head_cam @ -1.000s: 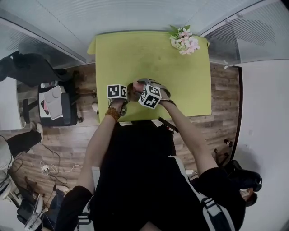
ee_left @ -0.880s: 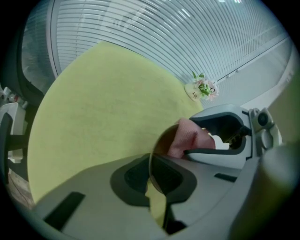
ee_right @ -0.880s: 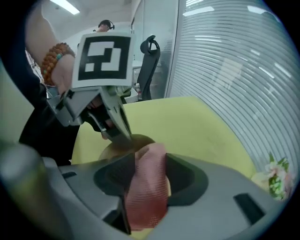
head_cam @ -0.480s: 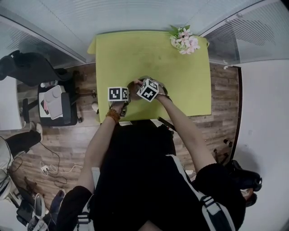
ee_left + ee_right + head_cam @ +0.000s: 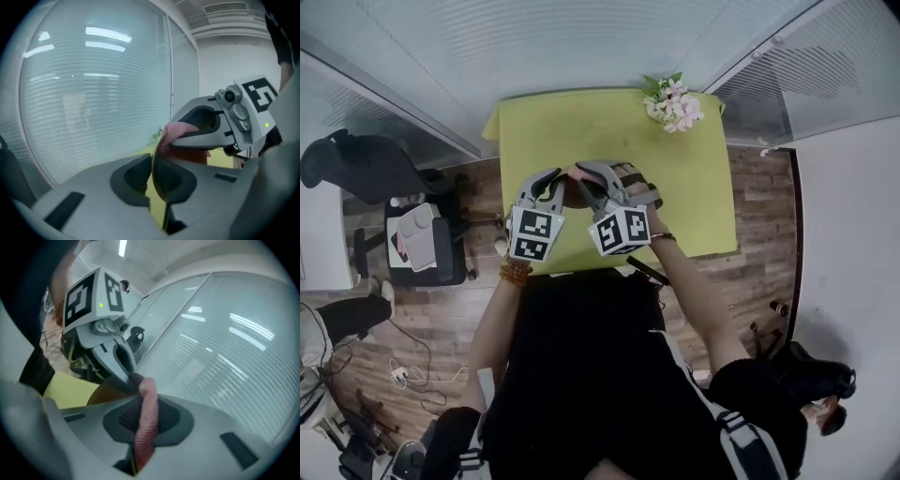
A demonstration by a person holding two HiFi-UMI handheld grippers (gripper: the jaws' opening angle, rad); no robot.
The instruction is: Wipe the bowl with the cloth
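Both grippers are raised above the green table (image 5: 698,187), tips nearly meeting. My left gripper (image 5: 555,180) is shut on the thin rim of the brown bowl (image 5: 573,194). In the left gripper view the rim runs edge-on between the left gripper's (image 5: 154,173) pads, with the bowl's (image 5: 187,155) brown wall beyond. My right gripper (image 5: 581,174) has just been closing and is shut on the pink cloth (image 5: 578,171). The right gripper view shows the cloth (image 5: 147,413) pinched between that gripper's (image 5: 143,427) pads, its top touching the bowl (image 5: 104,393) at the left gripper (image 5: 126,378).
A pot of pink flowers (image 5: 675,98) stands at the table's far right corner. Glass walls with blinds run behind the table. A black chair (image 5: 356,159) and a stool with items (image 5: 417,230) sit on the wooden floor at the left.
Both grippers have lifted up off the table toward the head camera, carrying the bowl and cloth. Their marker cubes now sit nearer the person, jaws pointing away.
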